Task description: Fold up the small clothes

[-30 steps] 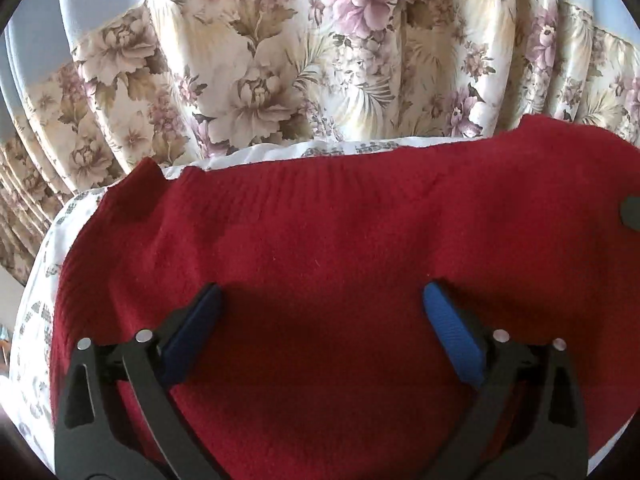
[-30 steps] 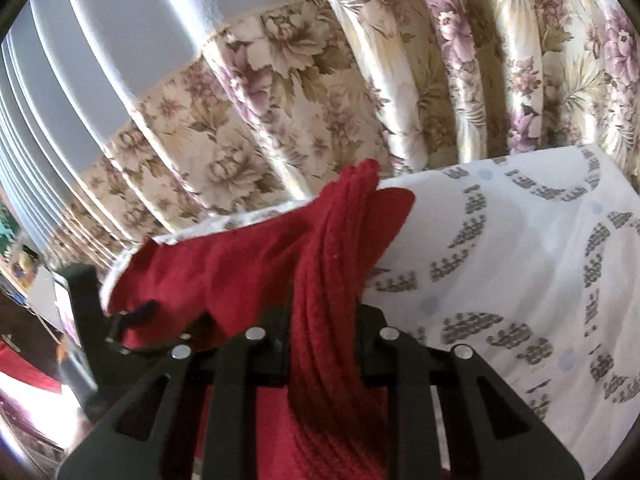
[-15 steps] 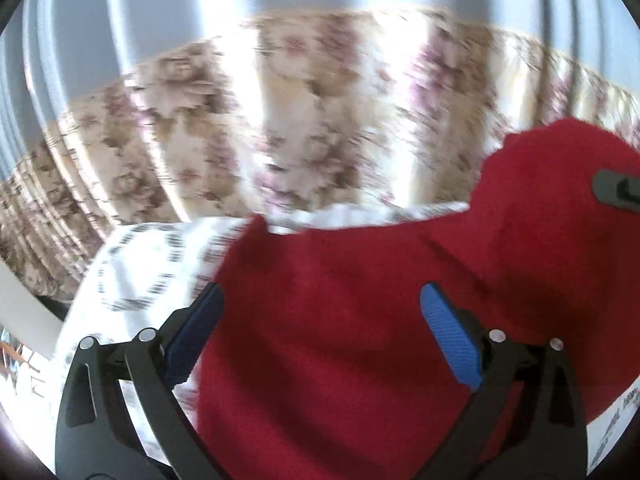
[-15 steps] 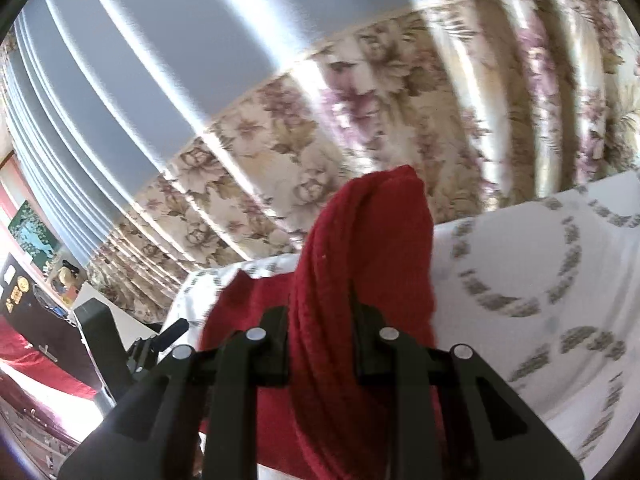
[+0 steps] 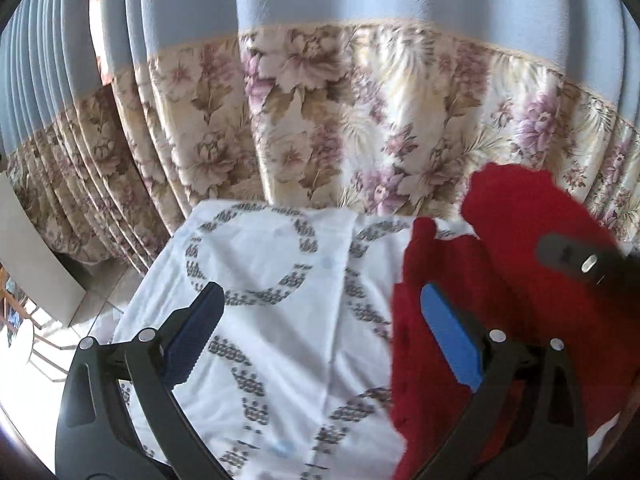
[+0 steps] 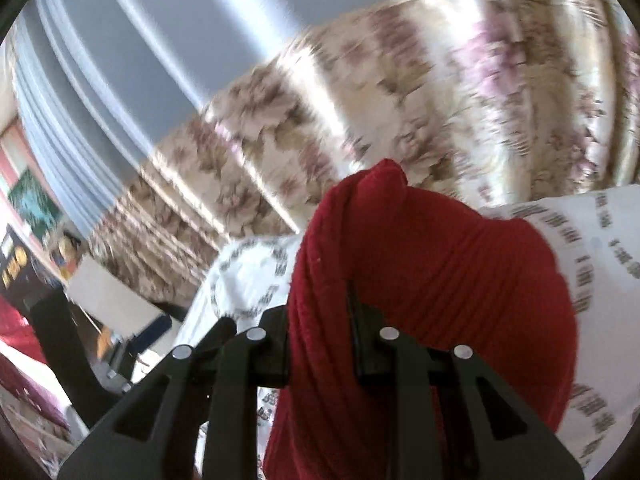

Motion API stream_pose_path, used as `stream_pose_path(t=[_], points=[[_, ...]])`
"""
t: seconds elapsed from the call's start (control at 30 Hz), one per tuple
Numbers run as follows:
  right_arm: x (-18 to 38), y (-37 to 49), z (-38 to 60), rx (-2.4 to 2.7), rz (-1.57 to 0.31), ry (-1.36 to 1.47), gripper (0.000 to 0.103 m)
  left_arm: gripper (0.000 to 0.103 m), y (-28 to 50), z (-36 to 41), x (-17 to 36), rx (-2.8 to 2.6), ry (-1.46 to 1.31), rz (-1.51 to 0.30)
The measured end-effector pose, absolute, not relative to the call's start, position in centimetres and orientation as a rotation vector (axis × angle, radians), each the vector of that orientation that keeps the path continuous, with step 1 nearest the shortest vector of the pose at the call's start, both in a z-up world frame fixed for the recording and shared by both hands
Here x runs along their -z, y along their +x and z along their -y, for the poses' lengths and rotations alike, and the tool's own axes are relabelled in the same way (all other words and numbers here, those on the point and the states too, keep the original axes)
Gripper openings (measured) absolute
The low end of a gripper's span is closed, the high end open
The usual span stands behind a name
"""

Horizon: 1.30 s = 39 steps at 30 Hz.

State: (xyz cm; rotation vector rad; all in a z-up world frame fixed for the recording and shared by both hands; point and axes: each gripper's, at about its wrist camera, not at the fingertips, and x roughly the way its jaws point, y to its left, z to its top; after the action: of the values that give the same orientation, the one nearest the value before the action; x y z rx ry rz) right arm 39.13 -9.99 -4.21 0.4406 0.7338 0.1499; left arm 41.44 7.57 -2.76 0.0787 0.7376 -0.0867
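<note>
- Red knit sweater is the one garment in play; it hangs bunched in a thick fold from the right gripper, above the white bedsheet printed with rings of grey marks.
- Right gripper's jaws stand narrowly parted and are clamped on that fold; the ribbed wool bulges up between the black fingers and drapes down over the right-hand one.
- From the left wrist view, the sweater fills the right part of the scene, and its lower edge trails down toward the sheet; I cannot tell whether it touches.
- Left gripper is spread wide with nothing between its blue pads; the bare sheet shows through the gap.
- Its right-hand pad stands in front of the sweater's left edge; whether pad and wool touch cannot be told.
- A dark piece of the right gripper shows at the right side of the left wrist view, in front of the raised wool.
- Behind the sheet's far edge hangs a pleated curtain, pale blue above and cream with pink and brown flowers below.
- Left of the sheet, past its edge, are a tiled floor and a pale flat board leaning near the curtain.
- The right wrist view is blurred.
</note>
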Motion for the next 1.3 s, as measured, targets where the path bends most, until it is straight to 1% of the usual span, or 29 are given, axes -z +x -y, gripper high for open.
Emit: stream_pose_path(t=[0.07,0.1,0.17,0.2,0.23,0.33,0.43,0.5,0.7,0.83,0.87,0.9,0.93,0.97,1.0,1.07,1.2,1.27,1.3], points=[[5.5,39.5,7.9,-0.136,-0.777,0.36,0.022,0.098,41.5,-8.3,2.8,0.087,0.063,-0.746],[6.0,39.7,7.5,-0.129,-0.8,0.336,0.025,0.098,41.4,-8.7,2.9,0.085,0.058,-0.753],[6.4,39.2,7.8,-0.144,-0.813,0.351,0.037,0.098,41.3,-9.0,2.9,0.095,0.06,-0.763],[5.7,38.4,8.3,-0.17,-0.785,0.371,0.063,0.098,41.2,-9.2,2.8,0.114,0.058,-0.764],[4.7,37.4,9.0,-0.161,-0.738,0.367,0.075,0.098,41.0,-9.4,2.7,0.118,0.058,-0.764],[1.2,33.6,12.0,-0.094,-0.6,0.338,0.075,0.098,40.5,-9.6,2.0,0.131,0.043,-0.759],[-0.4,30.9,15.2,0.022,-0.545,0.278,0.076,0.098,39.2,-8.7,1.0,0.148,0.047,-0.739],[-0.4,29.7,17.1,0.092,-0.541,0.249,0.076,0.098,38.1,-7.6,0.7,0.174,0.049,-0.737],[1.9,28.0,20.9,0.139,-0.582,0.296,0.076,0.1,33.8,-3.0,-0.8,0.293,0.05,-0.698],[2.8,26.6,21.7,0.147,-0.599,0.311,0.076,0.1,33.0,0.7,0.7,0.29,0.178,-0.709],[3.0,26.2,21.6,0.144,-0.604,0.304,0.076,0.086,33.1,1.3,1.6,0.281,0.215,-0.724],[3.2,26.1,21.4,0.142,-0.609,0.302,0.076,0.054,33.3,1.5,2.5,0.275,0.23,-0.743],[3.4,25.8,21.3,0.141,-0.616,0.297,0.076,0.036,33.5,1.3,3.2,0.281,0.214,-0.769],[3.6,25.6,21.1,0.14,-0.622,0.287,0.076,0.02,33.6,0.7,3.7,0.281,0.185,-0.789],[3.9,25.4,20.7,0.138,-0.633,0.264,0.076,0.016,33.4,0.0,3.9,0.274,0.168,-0.778],[4.2,25.2,20.3,0.132,-0.64,0.247,0.076,0.014,32.5,-1.2,3.6,0.262,0.164,-0.737],[4.4,24.9,19.4,0.104,-0.643,0.232,0.076,0.013,31.0,-3.5,3.3,0.244,0.165,-0.696],[4.8,25.4,18.4,0.075,-0.659,0.215,0.076,0.014,31.4,-4.5,4.6,0.221,0.16,-0.726],[5.2,25.7,18.1,0.066,-0.671,0.207,0.076,0.014,32.2,-5.1,6.3,0.207,0.145,-0.772]])
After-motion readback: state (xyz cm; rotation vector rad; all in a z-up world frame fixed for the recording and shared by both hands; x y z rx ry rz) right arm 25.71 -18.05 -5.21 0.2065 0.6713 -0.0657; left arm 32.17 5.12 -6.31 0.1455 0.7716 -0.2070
